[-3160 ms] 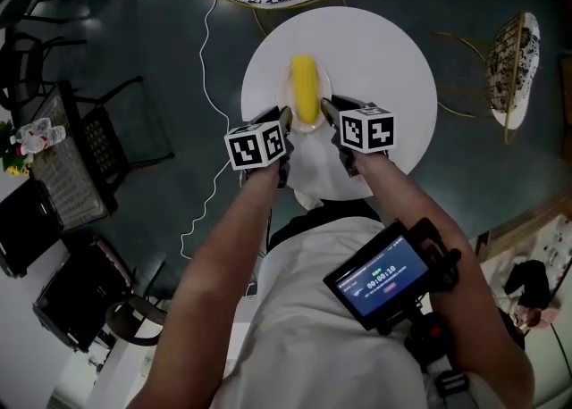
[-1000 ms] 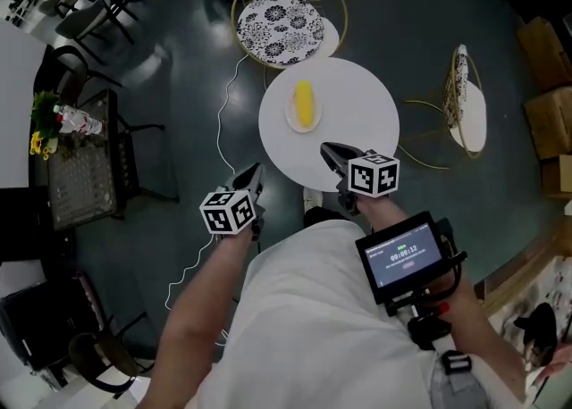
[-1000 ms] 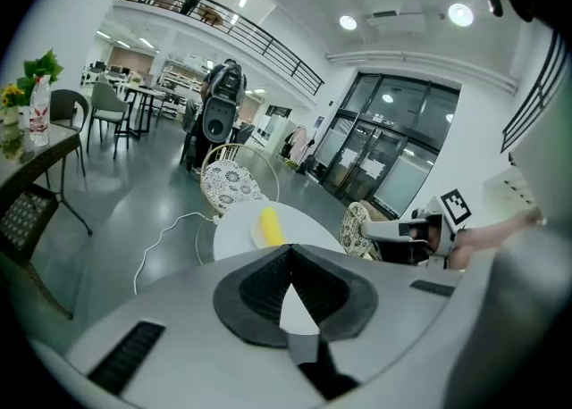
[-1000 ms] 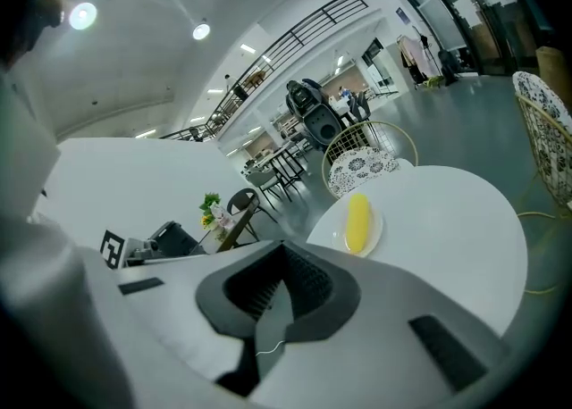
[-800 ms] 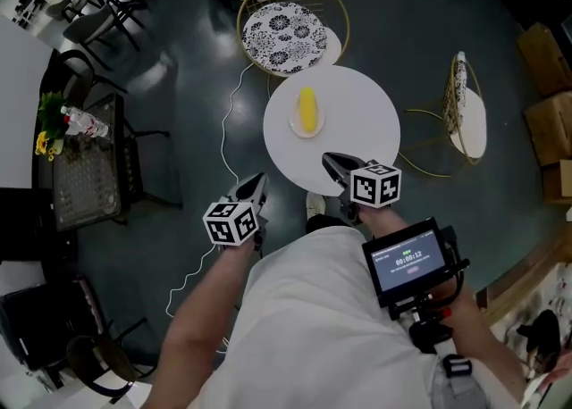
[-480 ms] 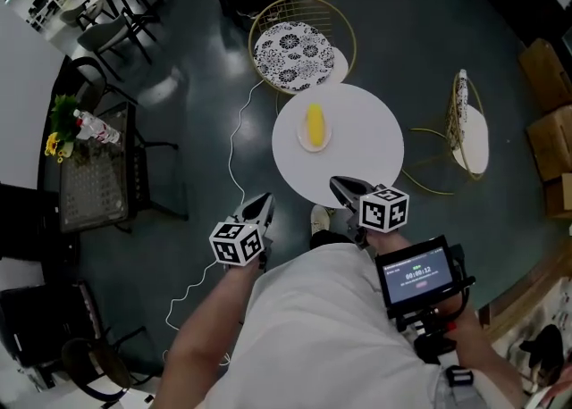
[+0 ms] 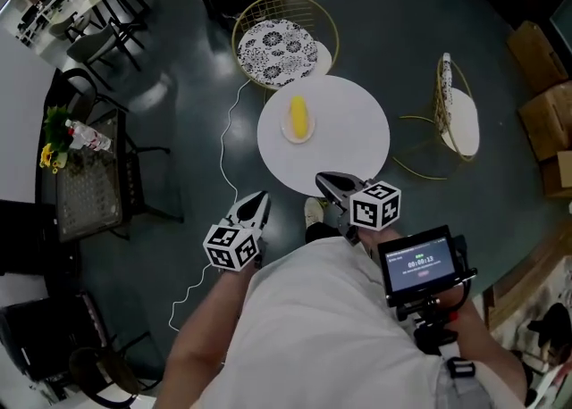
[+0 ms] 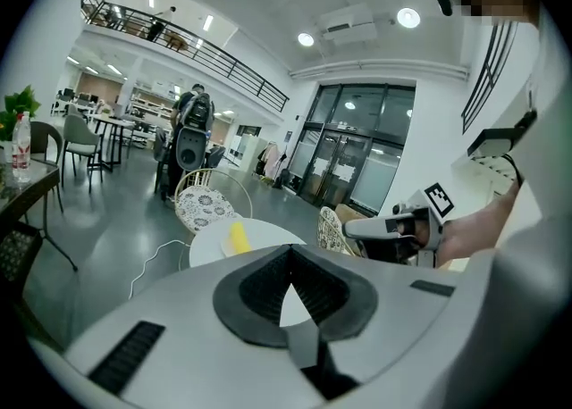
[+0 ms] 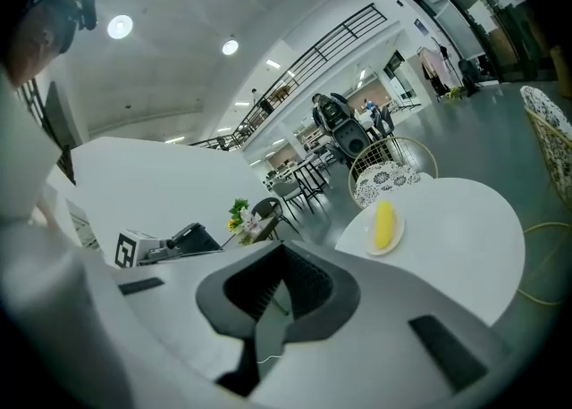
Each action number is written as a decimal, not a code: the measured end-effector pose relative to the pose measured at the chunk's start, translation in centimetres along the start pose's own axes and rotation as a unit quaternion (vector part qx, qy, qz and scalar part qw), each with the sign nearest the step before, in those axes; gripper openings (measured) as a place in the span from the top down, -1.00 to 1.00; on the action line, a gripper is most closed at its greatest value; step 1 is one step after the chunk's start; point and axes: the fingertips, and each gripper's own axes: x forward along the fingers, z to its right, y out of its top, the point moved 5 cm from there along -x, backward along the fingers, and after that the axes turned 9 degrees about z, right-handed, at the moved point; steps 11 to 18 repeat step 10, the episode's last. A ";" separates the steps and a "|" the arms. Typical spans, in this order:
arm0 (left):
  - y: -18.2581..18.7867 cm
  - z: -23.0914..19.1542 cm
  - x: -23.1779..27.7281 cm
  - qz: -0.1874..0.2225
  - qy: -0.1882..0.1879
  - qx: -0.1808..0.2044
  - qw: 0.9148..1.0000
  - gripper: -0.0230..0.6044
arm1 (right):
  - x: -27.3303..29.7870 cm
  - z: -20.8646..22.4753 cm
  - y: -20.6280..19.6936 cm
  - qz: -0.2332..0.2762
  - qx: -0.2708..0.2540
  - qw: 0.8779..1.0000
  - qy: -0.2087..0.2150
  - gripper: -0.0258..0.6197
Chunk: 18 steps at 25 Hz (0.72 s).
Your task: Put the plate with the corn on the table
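The plate [image 7: 307, 136] carrying the corn [image 7: 298, 115] rests on the round white table [image 7: 353, 135], upper centre of the head view, so placement appears complete. The left hand-held gripper [image 7: 256, 198] and right hand-held gripper [image 7: 323, 180] are both clenched and empty. They are held clear of the load, forearms bent near the torso and tips pointing toward the table.

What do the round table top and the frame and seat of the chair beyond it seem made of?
Table top: smooth white laminate or painted board, judging by its even, faintly glossy surface. Chair frame: thin gold-coloured metal wire, likely. Seat cushion: printed fabric, apparently, from its black-and-white pattern.
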 end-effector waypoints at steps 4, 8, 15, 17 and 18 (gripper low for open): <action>-0.3 0.7 1.3 0.003 0.003 -0.007 1.000 0.90 | -0.6 0.7 0.3 0.002 0.000 1.000 0.000 0.90; -0.7 1.3 2.5 -0.004 -0.003 -0.012 1.000 0.90 | -1.3 1.5 0.8 0.007 0.005 1.000 -0.008 0.90; -0.8 1.2 2.9 -0.009 -0.005 -0.014 1.000 0.90 | -1.3 1.7 1.0 0.009 0.009 1.000 -0.011 0.90; -0.8 1.2 2.9 -0.009 -0.005 -0.014 1.000 0.90 | -1.3 1.7 1.0 0.009 0.009 1.000 -0.011 0.90; -0.8 1.2 2.9 -0.009 -0.005 -0.014 1.000 0.90 | -1.3 1.7 1.0 0.009 0.009 1.000 -0.011 0.90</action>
